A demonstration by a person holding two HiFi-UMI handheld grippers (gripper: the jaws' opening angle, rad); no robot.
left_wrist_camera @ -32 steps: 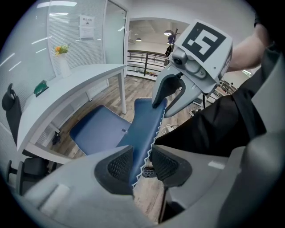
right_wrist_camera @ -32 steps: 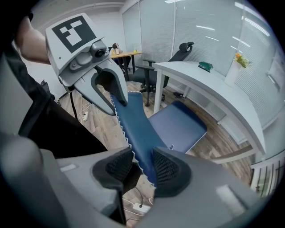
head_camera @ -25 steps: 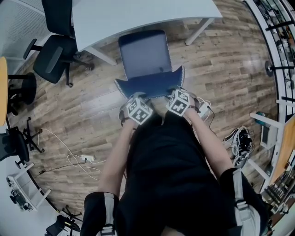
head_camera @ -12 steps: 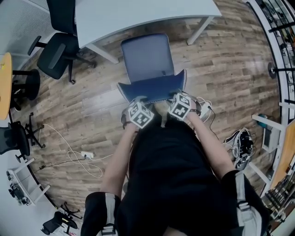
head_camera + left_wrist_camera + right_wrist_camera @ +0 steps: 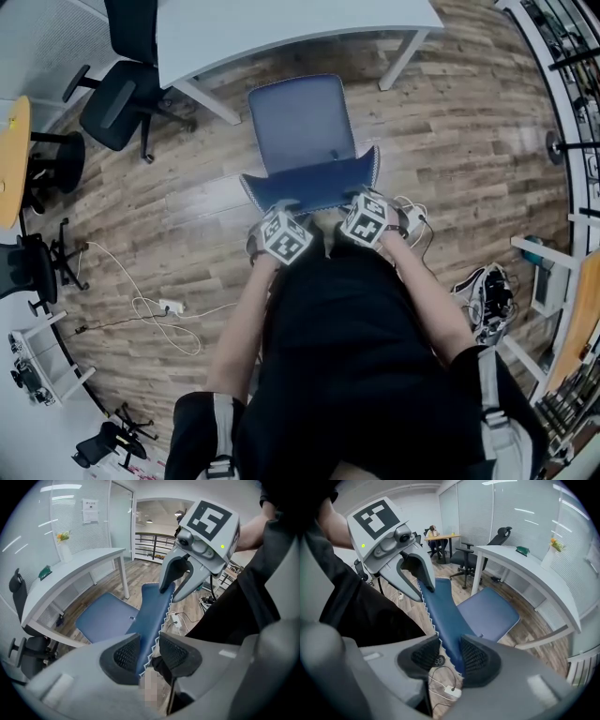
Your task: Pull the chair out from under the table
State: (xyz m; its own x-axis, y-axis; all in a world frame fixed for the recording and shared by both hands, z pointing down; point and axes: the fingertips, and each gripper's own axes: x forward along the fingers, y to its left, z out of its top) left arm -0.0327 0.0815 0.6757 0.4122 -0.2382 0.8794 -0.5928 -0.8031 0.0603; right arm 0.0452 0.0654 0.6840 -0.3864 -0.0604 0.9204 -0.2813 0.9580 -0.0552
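The blue chair (image 5: 298,127) stands on the wood floor (image 5: 469,141) facing the white tabletop (image 5: 281,28). In the head view its seat lies just in front of the tabletop's near edge, apparently clear of it or nearly so; whether the front lip is under the edge I cannot tell. Both grippers are clamped on the top edge of the backrest (image 5: 309,183). The left gripper (image 5: 150,651) presses its ribbed pads (image 5: 127,653) on either face of the thin panel near one corner, and the right gripper (image 5: 452,656) bites the same edge towards the other corner. That looks the right place to hold: the top rim is thin enough for the jaws to span, and a grip at each end should stop the chair swinging as it is drawn back. The backrest appears to be a slim padded panel with a zigzag-stitched border, so it will likely flex a little, and the cloth may slip under a hard tug; a steady, level pull suits it better. The chair seems moderately light. Its base is hidden, so whether it rolls or drags is unknown. A white power strip (image 5: 452,691) lies on the floor just behind it, where the base could catch.
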